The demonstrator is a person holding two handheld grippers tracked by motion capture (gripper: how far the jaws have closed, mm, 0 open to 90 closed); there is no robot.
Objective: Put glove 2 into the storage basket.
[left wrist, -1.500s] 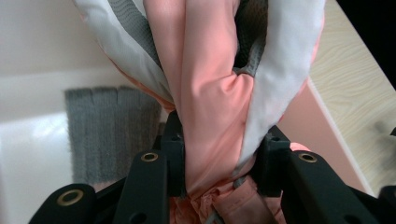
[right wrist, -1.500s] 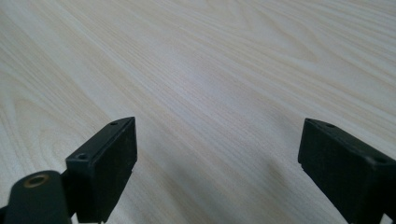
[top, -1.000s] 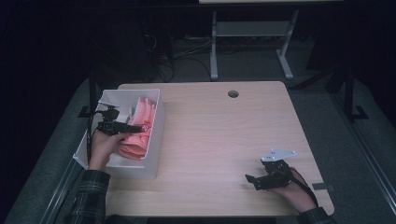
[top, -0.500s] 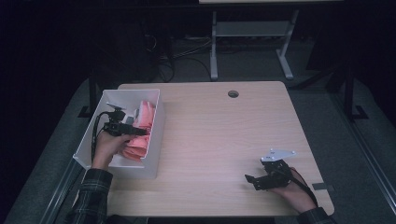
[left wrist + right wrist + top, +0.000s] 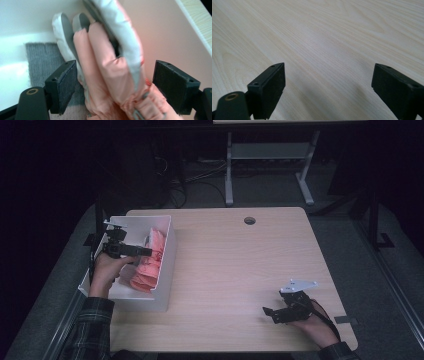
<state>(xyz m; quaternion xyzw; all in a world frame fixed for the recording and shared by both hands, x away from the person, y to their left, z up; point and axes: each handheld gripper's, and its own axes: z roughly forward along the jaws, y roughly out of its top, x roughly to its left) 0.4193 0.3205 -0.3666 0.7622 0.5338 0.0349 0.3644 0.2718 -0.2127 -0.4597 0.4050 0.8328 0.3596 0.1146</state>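
Your right gripper (image 5: 270,312) rests on the near right part of the wooden table (image 5: 240,270); its jaws stand wide apart with bare tabletop between them. Your left gripper (image 5: 142,251) is held over the white bin (image 5: 167,265) at the table's left edge. Its jaws have just been opening: the pink glove (image 5: 110,67) lies between them, but the pads stand clear of it on both sides. The glove lies inside the bin, partly over a grey knitted item (image 5: 42,60), with the bin's white wall beyond it.
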